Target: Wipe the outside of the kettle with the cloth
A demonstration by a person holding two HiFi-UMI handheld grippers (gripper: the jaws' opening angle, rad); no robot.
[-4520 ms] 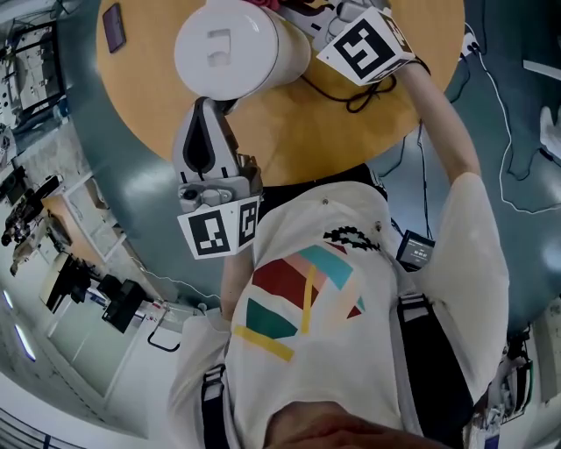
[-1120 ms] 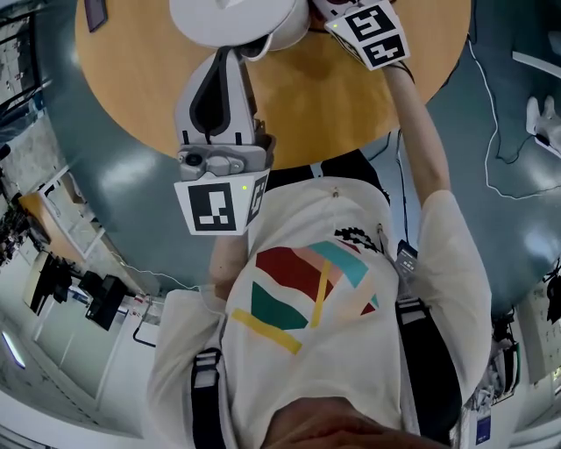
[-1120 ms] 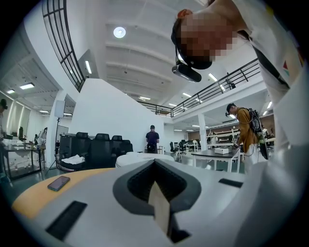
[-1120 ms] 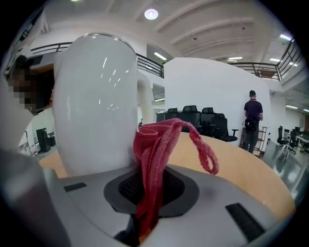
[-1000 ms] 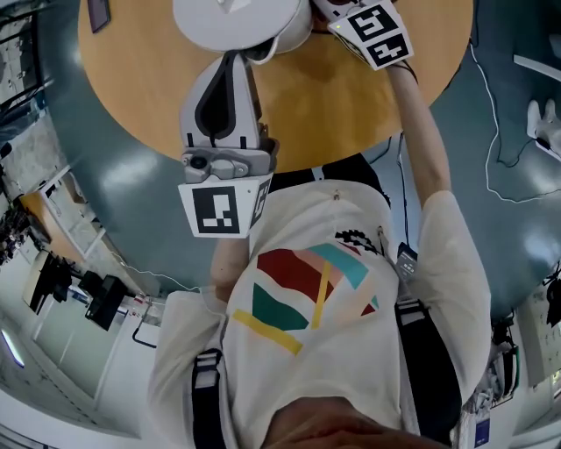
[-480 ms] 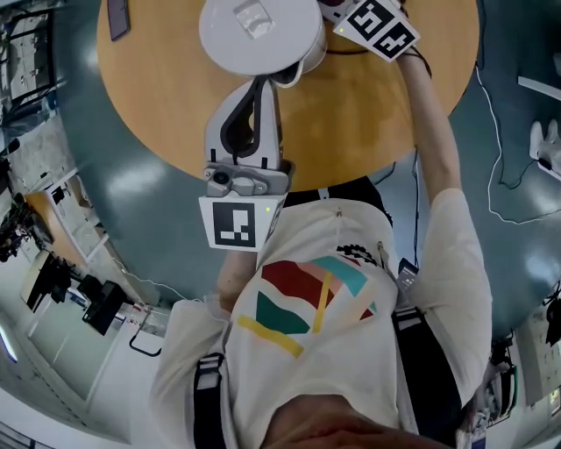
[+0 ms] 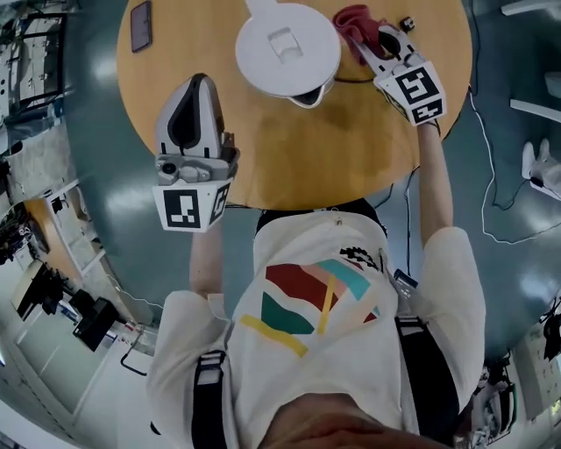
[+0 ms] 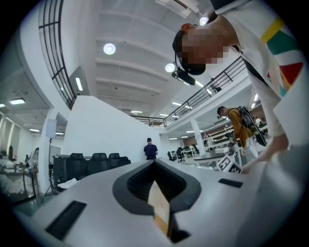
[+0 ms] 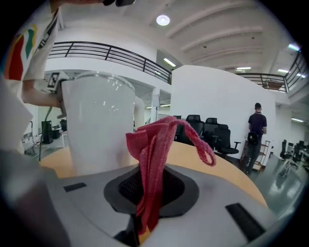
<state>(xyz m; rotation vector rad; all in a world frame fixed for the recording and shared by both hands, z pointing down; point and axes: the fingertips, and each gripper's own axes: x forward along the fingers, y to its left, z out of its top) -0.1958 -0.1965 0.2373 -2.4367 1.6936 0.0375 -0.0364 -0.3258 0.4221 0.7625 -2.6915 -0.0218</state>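
Observation:
The white kettle stands upright at the far middle of the round wooden table. In the right gripper view the kettle rises just left of the jaws. My right gripper is shut on a red cloth, which sits to the right of the kettle, apart from it. The cloth stands up in a bunch from the right gripper. My left gripper hangs over the table's left part, well away from the kettle. The left gripper is shut and empty, pointing out into the room.
A dark phone lies at the table's far left. A black cable runs from under the kettle toward the right gripper. A small dark object sits at the far right. Black office chairs stand beyond the table.
The left gripper has come away from the kettle's near side and swung left. The right gripper has drawn back from the kettle, and the red cloth now shows beside it.

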